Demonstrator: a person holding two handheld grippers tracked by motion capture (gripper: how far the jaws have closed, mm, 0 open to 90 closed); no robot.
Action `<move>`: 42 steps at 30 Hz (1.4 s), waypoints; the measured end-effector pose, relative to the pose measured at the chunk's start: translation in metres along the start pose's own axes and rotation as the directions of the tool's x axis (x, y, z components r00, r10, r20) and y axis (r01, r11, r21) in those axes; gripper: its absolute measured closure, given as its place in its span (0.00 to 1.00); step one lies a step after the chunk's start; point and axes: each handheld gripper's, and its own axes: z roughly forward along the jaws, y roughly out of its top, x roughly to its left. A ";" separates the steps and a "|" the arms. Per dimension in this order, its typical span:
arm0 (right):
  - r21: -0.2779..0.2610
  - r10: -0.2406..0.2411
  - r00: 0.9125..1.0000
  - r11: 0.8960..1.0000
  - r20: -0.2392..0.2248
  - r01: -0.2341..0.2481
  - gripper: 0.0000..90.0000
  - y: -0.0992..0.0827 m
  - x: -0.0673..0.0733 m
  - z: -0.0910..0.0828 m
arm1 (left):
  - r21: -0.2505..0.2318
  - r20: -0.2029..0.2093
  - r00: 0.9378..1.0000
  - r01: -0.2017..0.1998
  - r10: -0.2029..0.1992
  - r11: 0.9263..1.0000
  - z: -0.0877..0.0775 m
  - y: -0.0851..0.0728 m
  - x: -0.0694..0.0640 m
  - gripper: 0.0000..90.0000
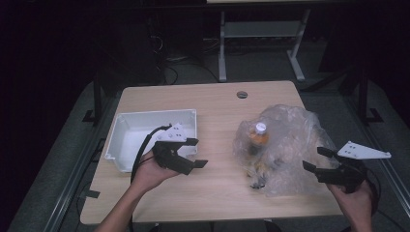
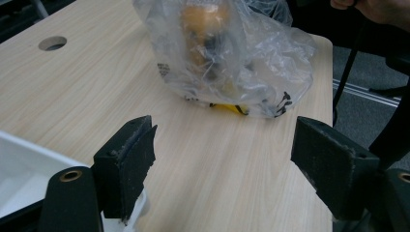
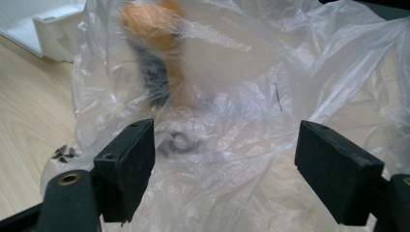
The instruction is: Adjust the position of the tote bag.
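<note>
On the table, high view alone shows the bottle's cap; both grippers gape, empty.

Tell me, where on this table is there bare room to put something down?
The widest bare wood on the table is the far strip behind the tray and the bag, around the round hole. Another free patch runs down the middle between tray and bag, where the left gripper hovers. The right side is crowded by the crumpled bag holding a bottle, with the right gripper at its edge.
</note>
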 end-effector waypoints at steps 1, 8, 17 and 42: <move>0.000 0.000 1.000 1.000 0.000 0.000 0.24 0.000 0.000 0.000 | -0.001 0.000 1.000 -0.005 0.005 1.000 0.002 0.001 0.000 0.25; 0.007 -0.020 1.000 1.000 -0.013 0.020 0.25 0.000 0.002 0.001 | 0.011 0.038 0.999 -0.019 0.019 1.000 0.020 0.012 -0.001 0.26; 0.000 -0.016 1.000 1.000 -0.010 0.016 0.25 0.000 0.000 0.000 | 0.020 0.059 0.998 -0.039 0.038 0.999 0.039 0.026 -0.002 0.27; 0.009 -0.010 1.000 1.000 -0.017 0.010 0.26 -0.003 -0.003 0.001 | 0.036 0.082 0.994 -0.078 0.075 0.996 0.072 0.054 -0.001 0.29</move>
